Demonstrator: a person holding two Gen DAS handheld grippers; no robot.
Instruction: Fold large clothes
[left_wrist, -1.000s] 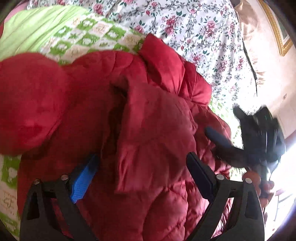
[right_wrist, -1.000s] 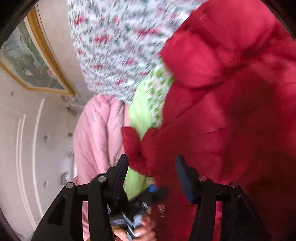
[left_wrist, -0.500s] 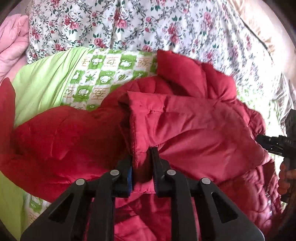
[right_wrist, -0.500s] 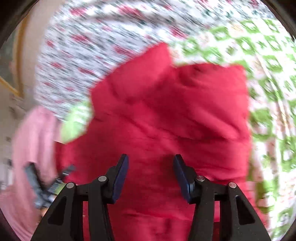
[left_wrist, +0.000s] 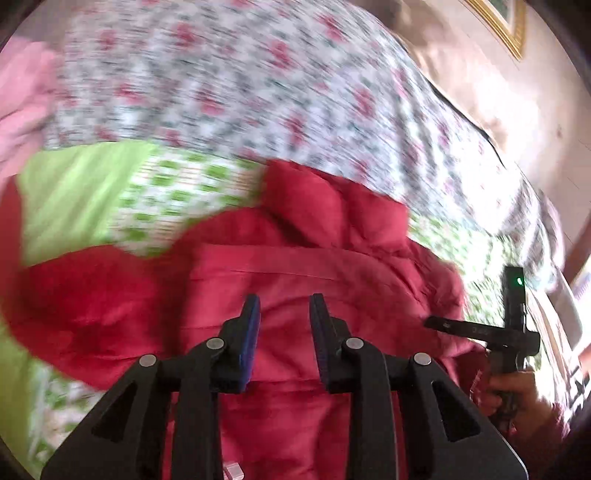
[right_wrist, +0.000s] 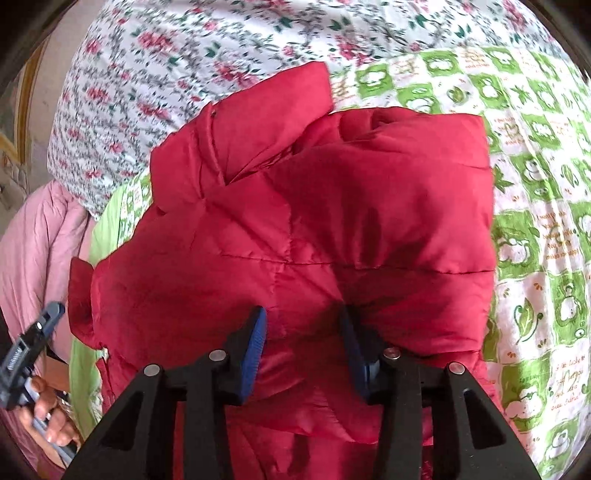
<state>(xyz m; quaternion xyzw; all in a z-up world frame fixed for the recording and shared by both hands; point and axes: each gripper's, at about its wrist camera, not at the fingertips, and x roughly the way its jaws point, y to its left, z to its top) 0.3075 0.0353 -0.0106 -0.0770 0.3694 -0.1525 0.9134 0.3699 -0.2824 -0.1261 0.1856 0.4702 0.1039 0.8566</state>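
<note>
A red quilted jacket (right_wrist: 332, 206) lies folded in a bundle on the bed, with its collar flap pointing toward the flowered cover. It also fills the left wrist view (left_wrist: 295, 280), which is blurred. My left gripper (left_wrist: 284, 306) is open just above the jacket's folded panel and holds nothing. My right gripper (right_wrist: 303, 321) is open over the near part of the jacket, its blue pads (right_wrist: 258, 332) apart with fabric bulging between them. The right gripper also shows at the right of the left wrist view (left_wrist: 480, 328), and the left one at the lower left of the right wrist view (right_wrist: 33, 339).
A green and white patterned sheet (right_wrist: 535, 177) covers the bed under the jacket. A flowered cover (right_wrist: 184, 62) lies behind it. A pink quilt (right_wrist: 33, 240) is bunched at the left. A wall with a gold picture frame (left_wrist: 506, 22) stands beyond the bed.
My left gripper has opened and let go of the jacket's folded panel, which now lies flat. The right gripper has steadied over the jacket, still open.
</note>
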